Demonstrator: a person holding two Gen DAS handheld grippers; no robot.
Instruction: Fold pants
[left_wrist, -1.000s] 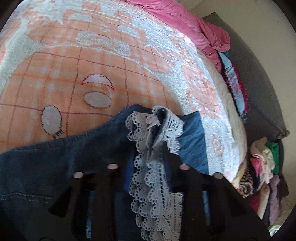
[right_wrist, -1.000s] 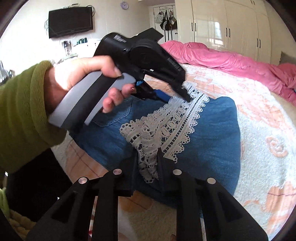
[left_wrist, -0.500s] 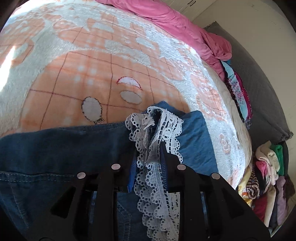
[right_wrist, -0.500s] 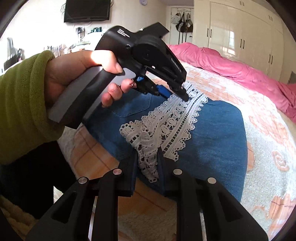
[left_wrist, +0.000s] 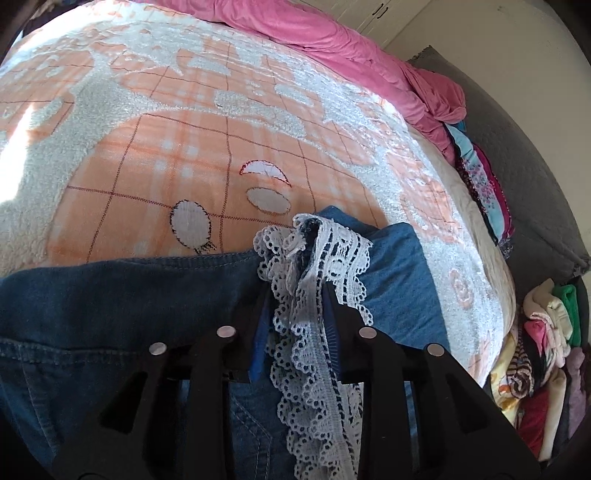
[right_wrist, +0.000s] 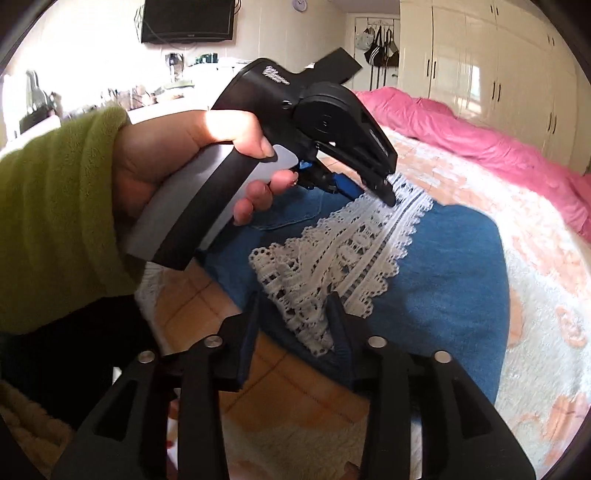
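Sunlit bedroom, bed spread with an orange-and-white fleece blanket (left_wrist: 155, 155). Lying doubled over on that blanket: blue denim pants (right_wrist: 450, 280), leg end brought up over the pocketed seat, white lace hem (left_wrist: 317, 254) on top.

Just changed: fingers of both tools have been easing apart. On the right gripper (right_wrist: 294, 297), at the near edge of the pants, fingers now released, with denim showing beside one of them and the lace merely lying between. On the left gripper (left_wrist: 295, 290), at the far end of the same lace, fingers also loosened; lace bunched in the gap and filling it, so cannot tell whether any pinch remains. Gripped from the side of the pants by a hand (right_wrist: 166, 158) in a green sleeve (right_wrist: 55, 206).

Judged from this: reads as the let-go after one fold, with the hem laid down on the pants. Looks partway done, perhaps with a further fold or a smoothing of the ruffled lace to come.

No basket or box to be made out. Beyond the pants, past the bed's edge, a heap of mixed clothes (left_wrist: 546, 350); cannot tell whether held in anything. Farther off, a pink duvet (left_wrist: 332, 48) and a white wardrobe (right_wrist: 480, 74), doors closed, contents hidden.
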